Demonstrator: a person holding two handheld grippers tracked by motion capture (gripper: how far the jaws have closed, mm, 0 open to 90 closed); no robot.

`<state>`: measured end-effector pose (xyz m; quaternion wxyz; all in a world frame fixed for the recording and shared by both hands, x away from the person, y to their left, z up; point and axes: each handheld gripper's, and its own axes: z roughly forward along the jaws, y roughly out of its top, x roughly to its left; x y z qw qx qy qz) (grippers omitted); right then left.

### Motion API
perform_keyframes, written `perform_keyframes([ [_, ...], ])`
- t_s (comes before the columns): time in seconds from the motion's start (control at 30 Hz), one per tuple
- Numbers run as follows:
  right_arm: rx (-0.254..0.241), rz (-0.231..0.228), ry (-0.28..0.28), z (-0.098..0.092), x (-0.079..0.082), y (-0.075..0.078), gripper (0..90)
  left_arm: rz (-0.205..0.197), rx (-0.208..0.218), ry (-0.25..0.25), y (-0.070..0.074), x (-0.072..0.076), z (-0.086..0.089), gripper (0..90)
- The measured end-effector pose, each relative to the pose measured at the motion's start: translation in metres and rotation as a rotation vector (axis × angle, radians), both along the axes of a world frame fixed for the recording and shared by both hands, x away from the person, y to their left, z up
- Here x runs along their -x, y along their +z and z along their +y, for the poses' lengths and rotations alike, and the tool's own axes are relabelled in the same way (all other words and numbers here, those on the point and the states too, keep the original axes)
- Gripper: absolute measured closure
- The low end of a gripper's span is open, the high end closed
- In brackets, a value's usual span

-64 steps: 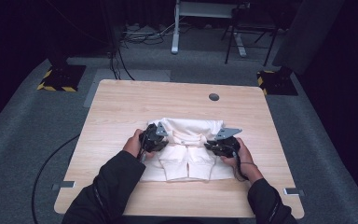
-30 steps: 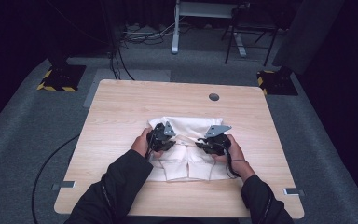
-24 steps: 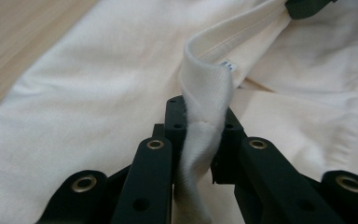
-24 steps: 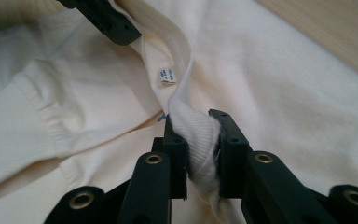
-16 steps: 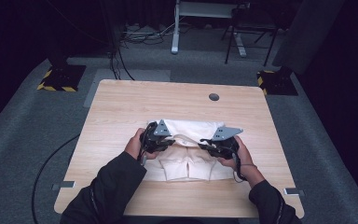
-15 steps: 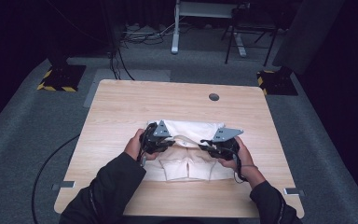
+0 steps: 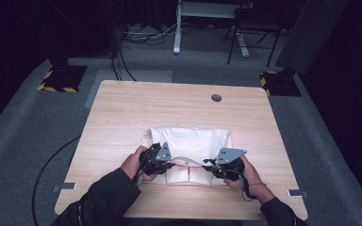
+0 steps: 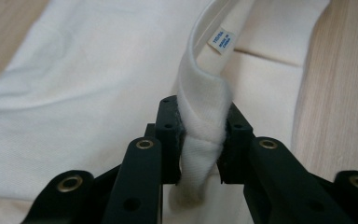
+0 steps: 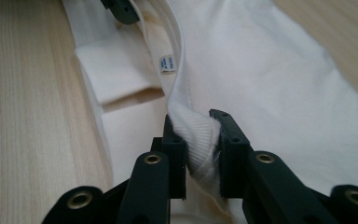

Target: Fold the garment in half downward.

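A white garment (image 7: pixel 188 139) lies folded on the wooden table (image 7: pixel 122 108). Both grippers hold its ribbed band at the near side, with the band stretched between them. My left gripper (image 7: pixel 172 165) (image 8: pixel 200 126) pinches a bunched loop of the band (image 8: pixel 200 93); its jaws have just been opening a little, and the cloth is still pressed between the pads. My right gripper (image 7: pixel 207 165) (image 9: pixel 196 135) is shut on another bunch of the same band (image 9: pixel 196 126). A small white label (image 8: pixel 221 41) (image 9: pixel 167 64) sits inside the band.
A round cable hole (image 7: pixel 216 98) lies in the table's far part. Bare wood surrounds the garment on all sides. Beyond the table are grey carpet, cables and desk legs (image 7: pixel 176 33). The person's dark sleeves (image 7: pixel 103 197) come in over the near edge.
Both hands have drawn back toward the table's near edge and slightly apart, pulling the band with them. The garment's upper layer now lies flatter and wider.
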<state>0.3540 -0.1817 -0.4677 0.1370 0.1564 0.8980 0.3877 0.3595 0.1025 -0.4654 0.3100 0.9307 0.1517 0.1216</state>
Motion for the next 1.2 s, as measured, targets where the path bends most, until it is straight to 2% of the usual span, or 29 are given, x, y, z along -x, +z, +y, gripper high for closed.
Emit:
perform_keyframes([
  [0.1,0.018,0.018,0.001,-0.001,0.003,-0.01,76.2,0.014,-0.006,0.001,-0.007,0.003,0.002,73.1],
  [0.23,0.016,0.032,0.0,-0.005,0.005,-0.015,74.4,0.03,-0.009,0.013,-0.014,0.006,0.006,72.2],
  [0.47,-0.009,0.068,0.008,-0.015,0.011,-0.022,69.4,0.048,0.041,0.028,-0.019,0.01,0.016,68.8],
  [0.67,-0.055,0.104,0.004,-0.023,0.012,-0.026,65.6,0.07,0.091,0.03,-0.022,0.014,0.022,64.6],
  [0.83,-0.057,0.105,-0.008,-0.029,0.013,-0.026,62.4,0.056,0.064,0.033,-0.023,0.019,0.029,60.0],
  [1.0,-0.045,0.103,-0.021,-0.037,0.016,-0.027,59.7,0.064,0.05,0.042,-0.021,0.025,0.042,57.7],
  [1.2,-0.016,0.102,-0.023,-0.048,0.026,-0.022,49.2,0.062,0.071,0.087,-0.019,0.034,0.064,52.4],
])
